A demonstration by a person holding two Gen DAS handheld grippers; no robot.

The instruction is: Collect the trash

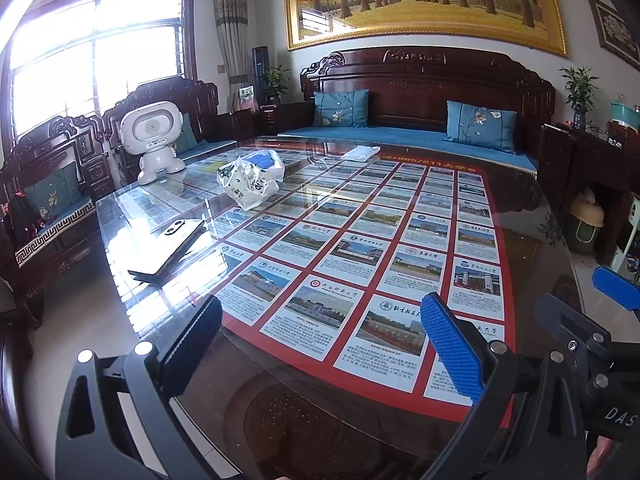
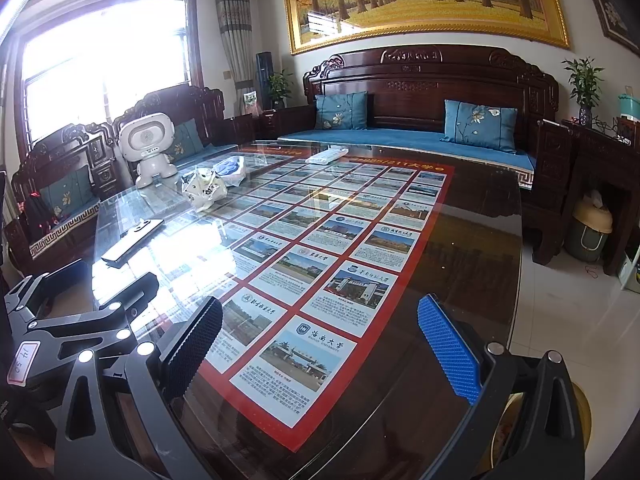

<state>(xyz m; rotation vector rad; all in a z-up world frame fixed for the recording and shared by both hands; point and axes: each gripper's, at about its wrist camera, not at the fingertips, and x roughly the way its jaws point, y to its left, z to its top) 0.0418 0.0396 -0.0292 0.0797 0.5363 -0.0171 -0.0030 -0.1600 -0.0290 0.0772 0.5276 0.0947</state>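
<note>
A crumpled white plastic bag [image 1: 246, 186] [image 2: 203, 190] lies on the glass table [image 1: 532, 248] [image 2: 480, 240], far left of centre. Behind it sits a second clear bag with something blue inside [image 1: 265, 161] [image 2: 230, 168]. My left gripper [image 1: 320, 312] hovers open over the table's near end, nothing between its black and blue fingers. My right gripper [image 2: 320, 314] is open too, empty, just right of the left one. The left gripper's body [image 2: 80, 312] shows at the lower left of the right wrist view; a blue fingertip [image 1: 616, 288] of the right gripper shows in the left wrist view.
A white robot toy [image 1: 154, 140] [image 2: 149, 148] stands at the table's far left corner. A phone on a dark case [image 1: 172, 248] [image 2: 132, 242] lies near the left edge. A white remote [image 1: 360, 153] [image 2: 326, 156] rests at the far end. Wooden sofas [image 1: 420, 92] surround the table; a lidded bin [image 2: 590, 228] stands at right.
</note>
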